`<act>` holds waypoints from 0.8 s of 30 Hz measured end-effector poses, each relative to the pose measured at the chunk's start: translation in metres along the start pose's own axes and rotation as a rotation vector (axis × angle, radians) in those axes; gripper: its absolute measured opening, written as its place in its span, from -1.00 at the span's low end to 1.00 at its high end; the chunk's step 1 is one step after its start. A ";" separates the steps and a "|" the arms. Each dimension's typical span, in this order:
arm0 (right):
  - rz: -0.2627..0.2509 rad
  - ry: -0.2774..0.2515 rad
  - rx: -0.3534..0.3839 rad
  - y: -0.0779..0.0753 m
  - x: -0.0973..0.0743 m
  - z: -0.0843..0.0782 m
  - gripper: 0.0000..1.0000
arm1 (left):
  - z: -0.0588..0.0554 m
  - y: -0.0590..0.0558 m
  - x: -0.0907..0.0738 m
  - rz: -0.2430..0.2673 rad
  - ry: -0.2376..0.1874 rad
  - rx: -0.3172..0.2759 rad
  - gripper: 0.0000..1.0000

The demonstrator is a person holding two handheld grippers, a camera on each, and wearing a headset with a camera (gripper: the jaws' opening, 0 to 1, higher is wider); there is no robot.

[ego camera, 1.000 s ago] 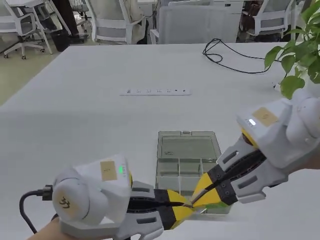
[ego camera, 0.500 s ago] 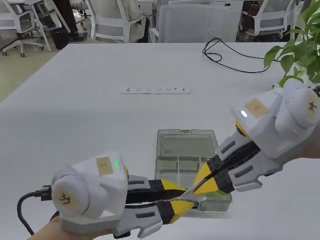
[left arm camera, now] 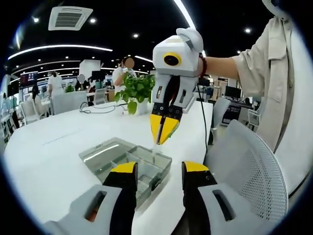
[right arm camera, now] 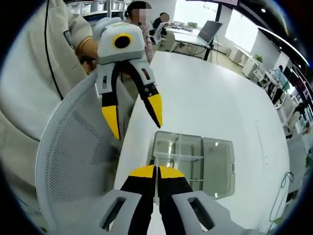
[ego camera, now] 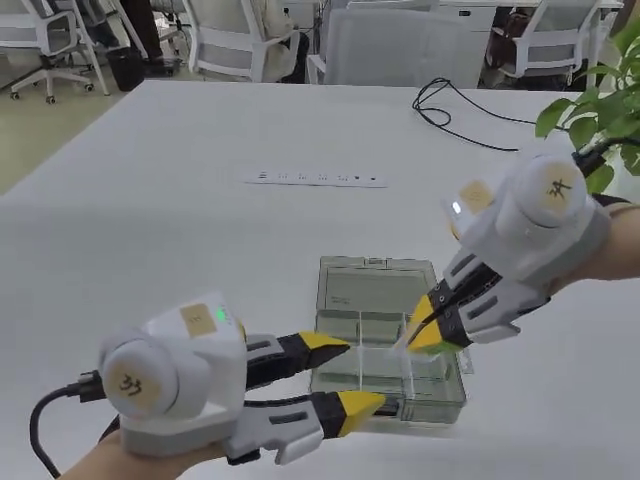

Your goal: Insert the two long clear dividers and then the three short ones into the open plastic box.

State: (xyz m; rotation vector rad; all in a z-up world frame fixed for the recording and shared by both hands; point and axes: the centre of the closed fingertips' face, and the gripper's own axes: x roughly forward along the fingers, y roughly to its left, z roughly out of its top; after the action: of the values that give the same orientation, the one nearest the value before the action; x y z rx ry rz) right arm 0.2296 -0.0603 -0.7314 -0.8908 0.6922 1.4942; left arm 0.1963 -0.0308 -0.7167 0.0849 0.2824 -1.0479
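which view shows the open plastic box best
The right gripper view: it looks down into the plastic box, so compartments and open lid lie plain. In the head view the left gripper and the right gripper, holding a short divider, cover its near side; the left gripper view shows it low and slanted.

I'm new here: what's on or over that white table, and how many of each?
Grippers: 2, the left gripper and the right gripper
clear plastic box: 1
clear divider in the right gripper: 1
power strip: 1
black cable: 1
leafy plant: 1
Total: 7
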 end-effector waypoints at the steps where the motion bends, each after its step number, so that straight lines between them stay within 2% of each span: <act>1: -0.003 0.007 0.002 -0.001 0.001 -0.001 -0.95 | 0.000 0.001 0.000 0.004 -0.002 -0.006 -0.26; 6: -0.010 0.090 0.015 -0.005 0.007 -0.015 -0.95 | 0.000 0.007 -0.001 0.034 -0.009 -0.022 -0.09; 16: -0.033 0.189 0.055 -0.024 0.016 -0.040 -0.95 | 0.000 0.013 0.001 0.065 -0.011 -0.051 0.23; 24: -0.039 0.237 0.083 -0.033 0.022 -0.055 -0.95 | -0.001 0.017 0.003 0.082 -0.006 -0.067 0.52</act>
State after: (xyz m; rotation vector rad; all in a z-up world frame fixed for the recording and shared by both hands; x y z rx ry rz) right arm 0.2697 -0.0909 -0.7773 -1.0210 0.8986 1.3277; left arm 0.2119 -0.0248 -0.7191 0.0325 0.3055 -0.9565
